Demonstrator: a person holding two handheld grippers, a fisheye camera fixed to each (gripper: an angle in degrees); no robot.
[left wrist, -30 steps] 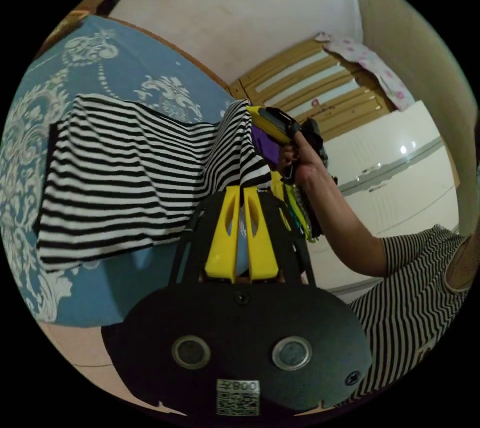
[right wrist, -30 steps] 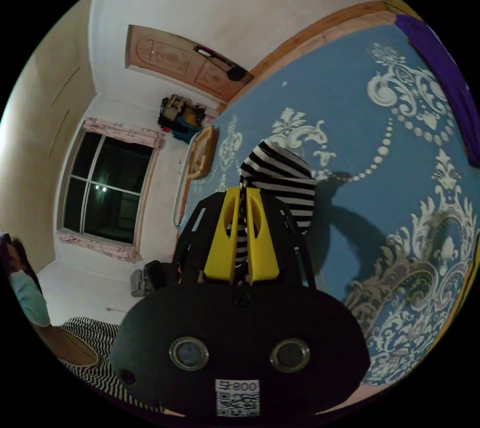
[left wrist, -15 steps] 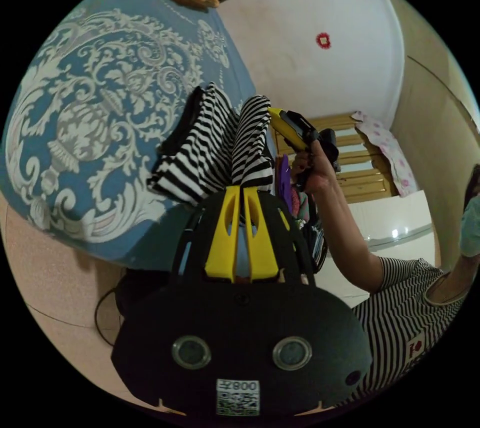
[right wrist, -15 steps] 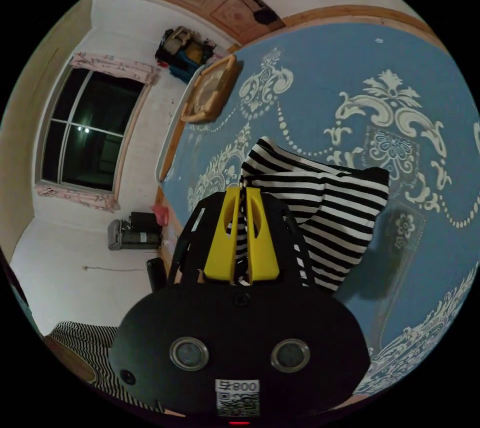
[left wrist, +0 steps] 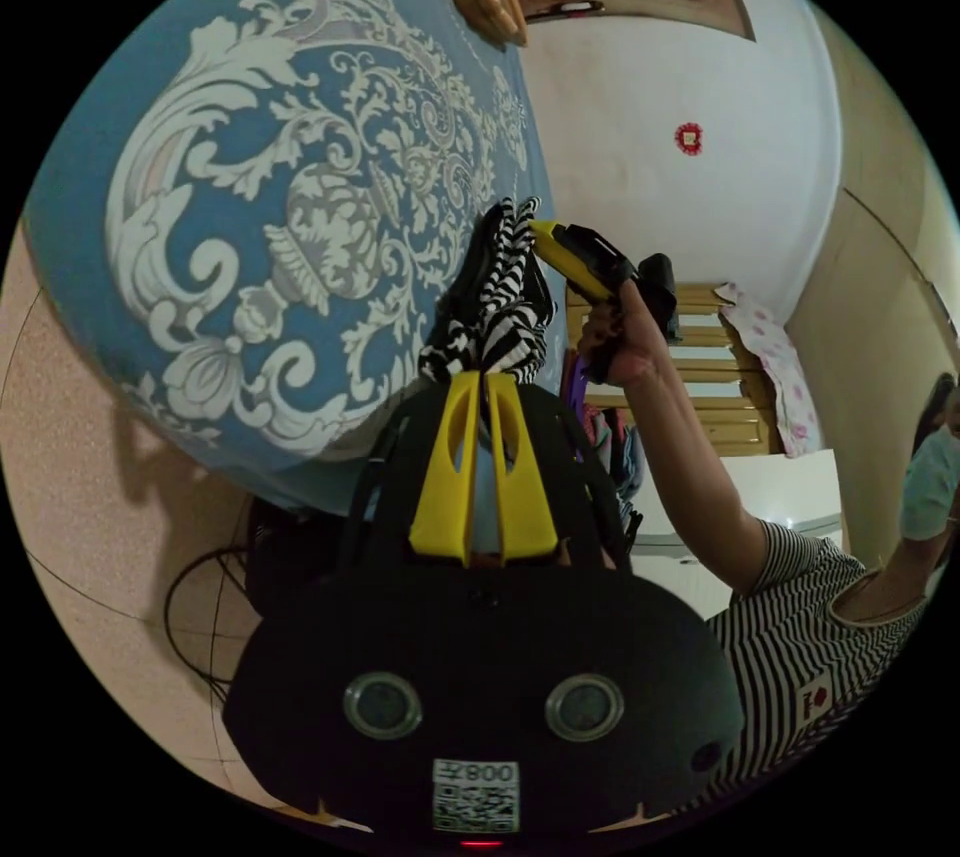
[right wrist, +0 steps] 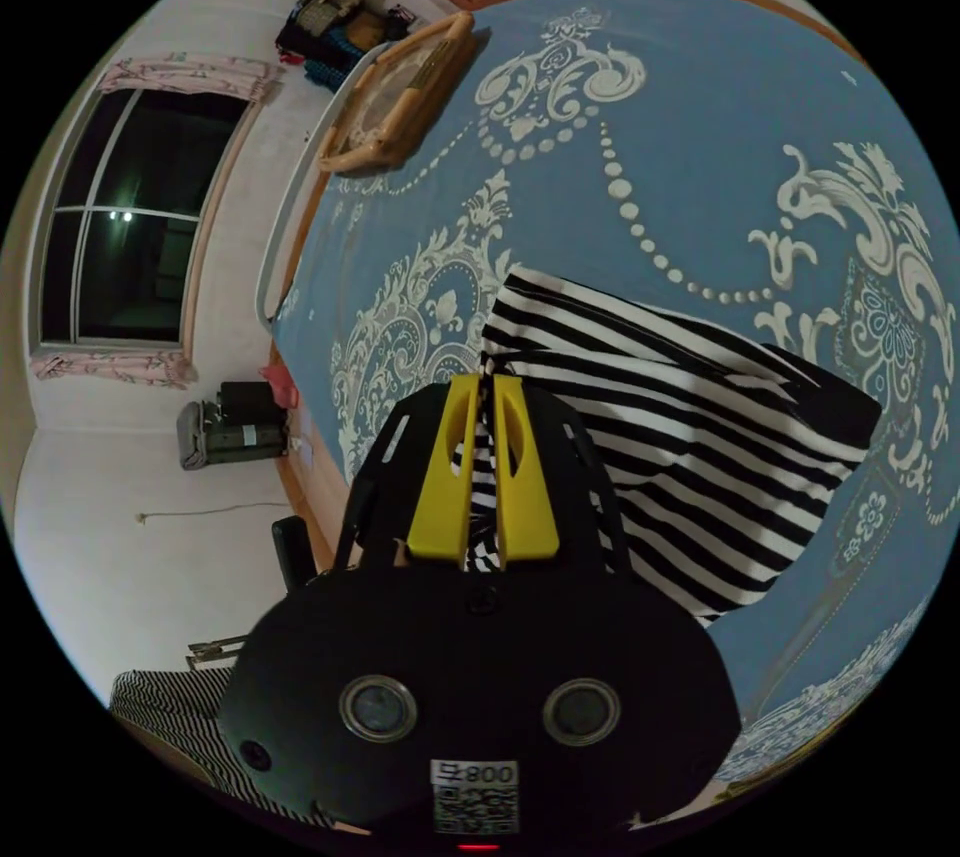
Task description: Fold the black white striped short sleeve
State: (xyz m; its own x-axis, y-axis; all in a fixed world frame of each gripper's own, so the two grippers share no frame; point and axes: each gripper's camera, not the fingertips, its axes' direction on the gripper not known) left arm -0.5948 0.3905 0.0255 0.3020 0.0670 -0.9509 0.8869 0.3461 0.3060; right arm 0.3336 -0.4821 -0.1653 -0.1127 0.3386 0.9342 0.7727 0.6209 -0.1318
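Right now both tools grip the same edge of the striped shirt (right wrist: 680, 437), and that shared edge is what the next move depends on. In the right gripper view, the right tool (right wrist: 478, 387) has its yellow jaws pressed together on a bunched corner of the cloth, and the rest of the shirt runs away from it to the right, lying over the blue patterned bed (right wrist: 700, 117) with a dark band at its far end. In the left gripper view, the left tool (left wrist: 487, 382) is likewise clamped on gathered striped cloth (left wrist: 495, 307) just past its tips, while the right tool (left wrist: 560, 249), held in the person's hand (left wrist: 615, 342), pinches the same bundle a little farther off. The two tools thus sit close together, with the shirt's long axis stretching away from them across the bed. Judging from this, the held edge looks ready to be laid down over the far part, and neither hand is clearly nearer.
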